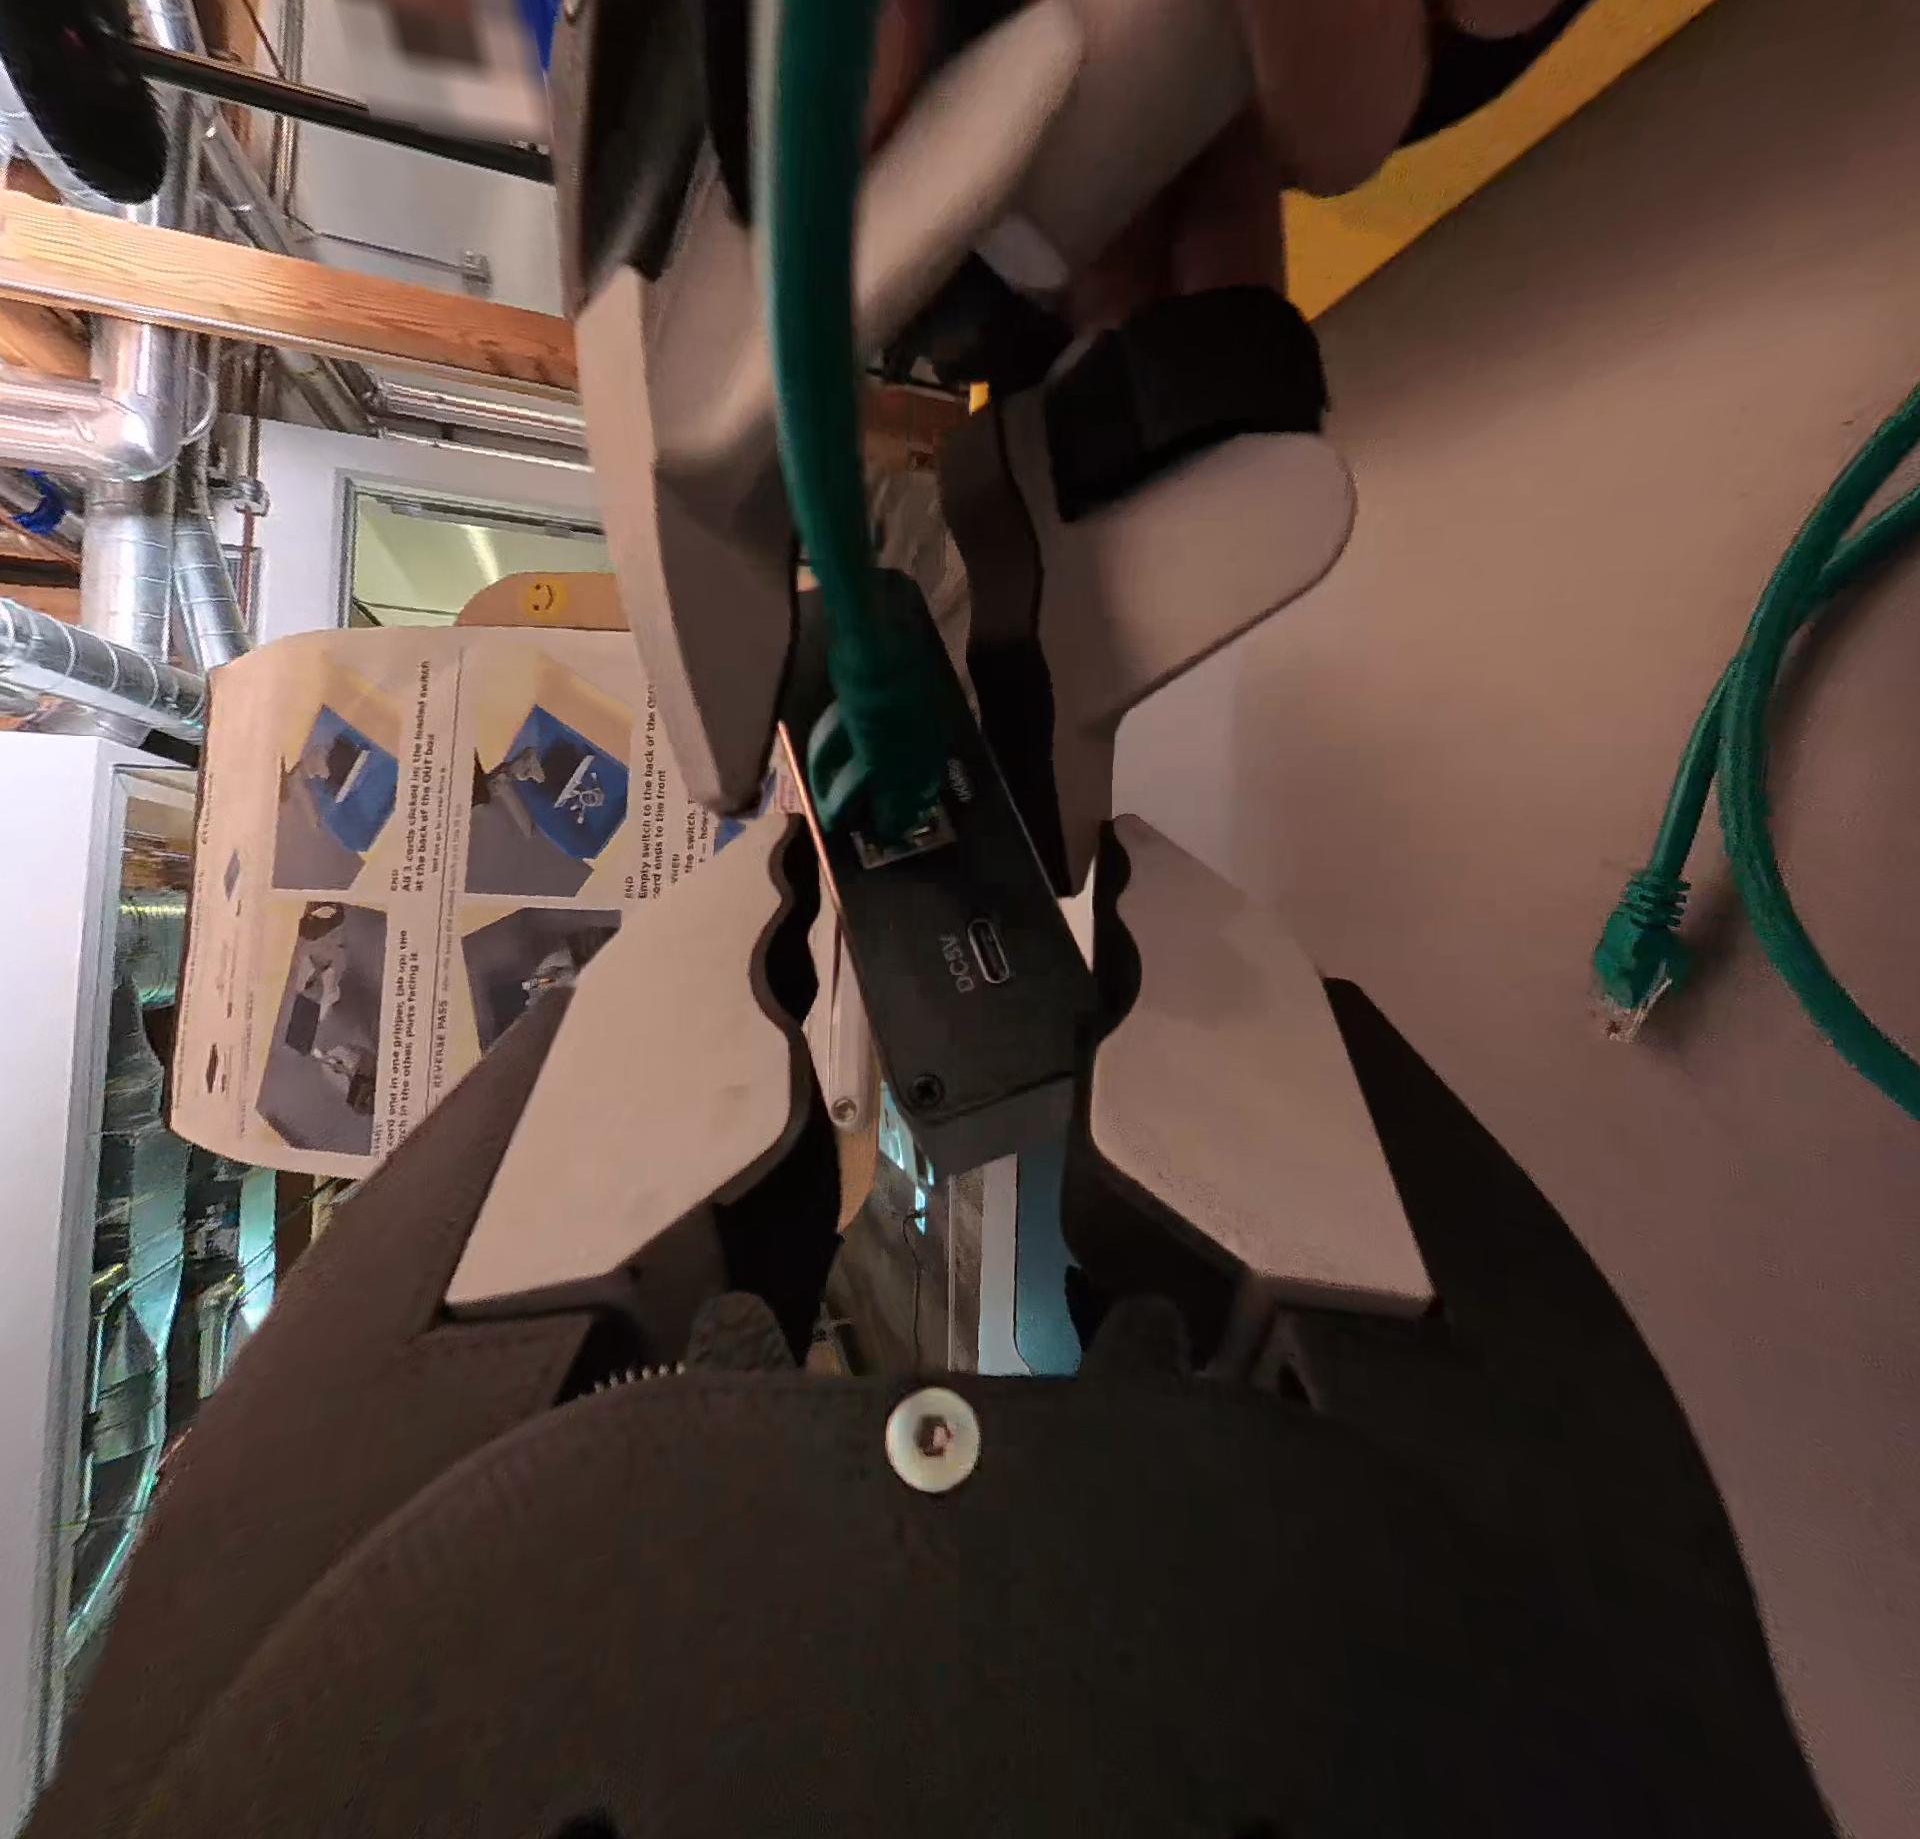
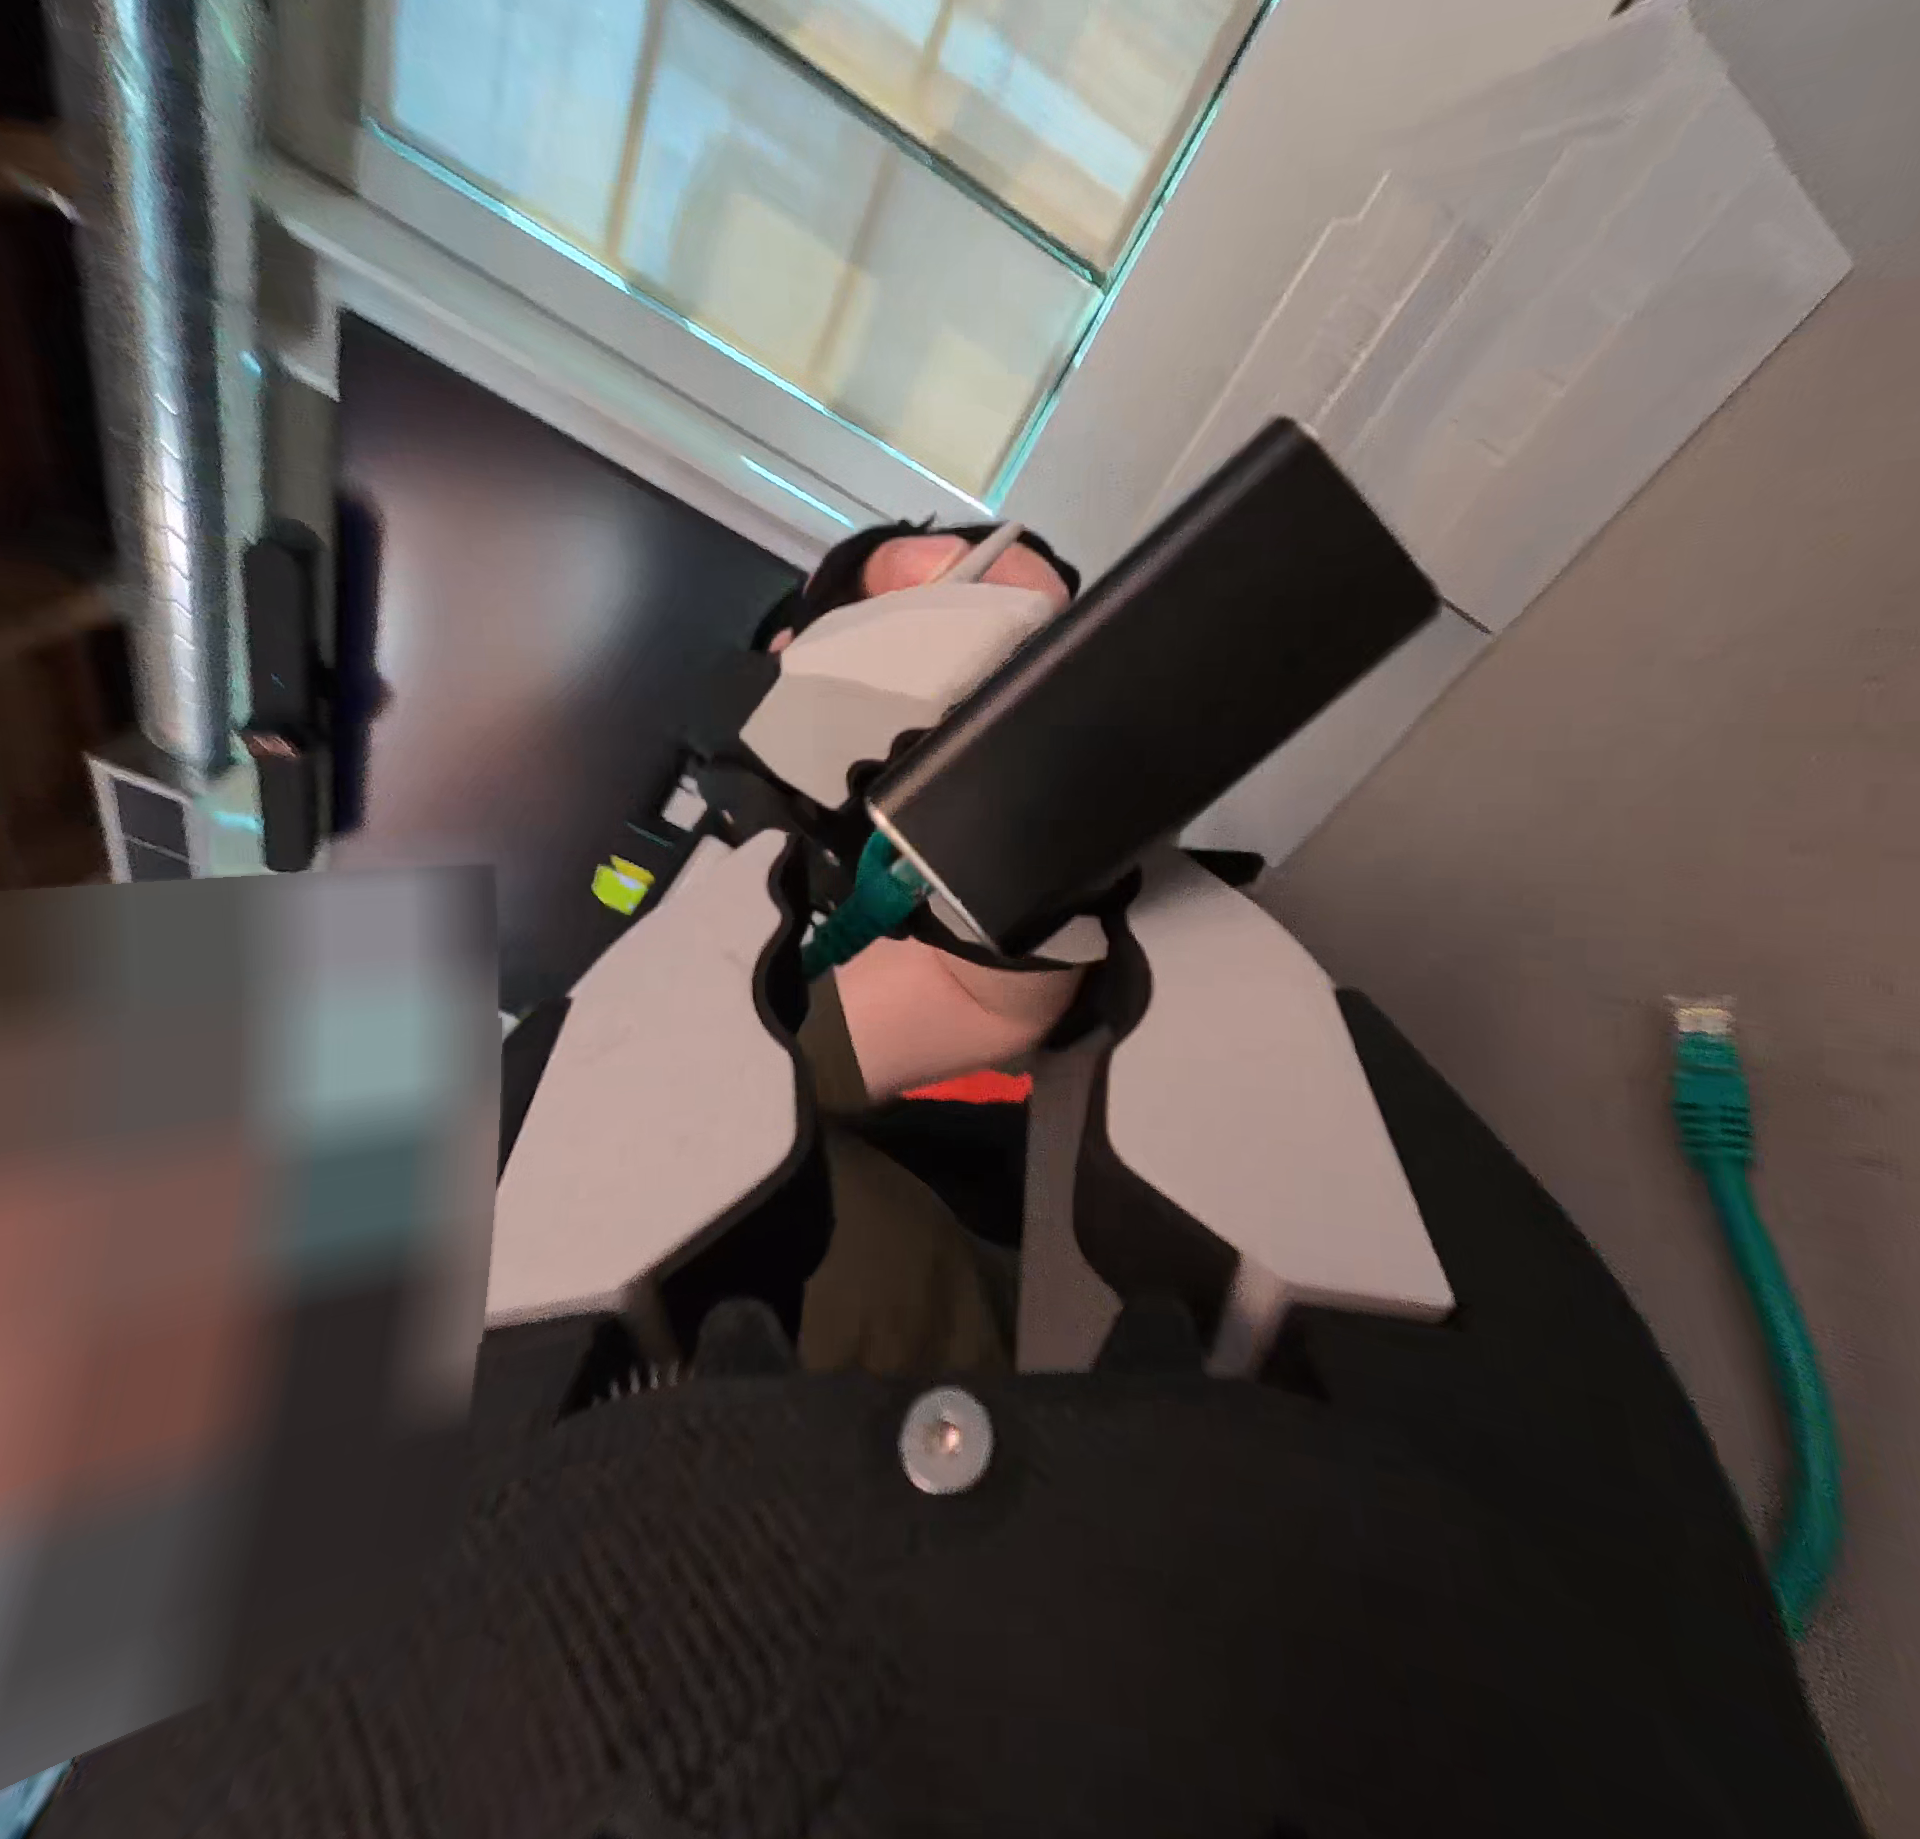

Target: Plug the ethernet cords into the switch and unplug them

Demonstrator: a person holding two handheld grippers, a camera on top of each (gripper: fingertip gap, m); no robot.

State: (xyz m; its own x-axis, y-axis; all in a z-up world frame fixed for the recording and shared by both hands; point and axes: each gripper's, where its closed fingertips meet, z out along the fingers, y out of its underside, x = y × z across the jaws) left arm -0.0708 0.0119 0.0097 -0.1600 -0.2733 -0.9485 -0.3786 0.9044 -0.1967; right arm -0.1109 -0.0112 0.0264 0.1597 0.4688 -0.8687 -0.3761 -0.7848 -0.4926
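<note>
The left gripper [image 1: 951,942] had its jaws clamped on the black switch [image 1: 961,968], one finger on each long side, port face turned toward the camera. A green ethernet cord [image 1: 831,501] was seated in a port just beyond the fingertips, running up and away. The right gripper [image 1: 904,667] sat right past that, its jaws spread around the cord, not pinching it as far as I could tell. Off to the right of the jaws, well apart, a loose green cord [image 1: 1756,750] lay on the grey table [image 1: 1558,1270] with its plug [image 1: 1642,948] unplugged. Left of the jaws, farther back, a printed instruction sheet [image 1: 405,885] stood up.
</note>
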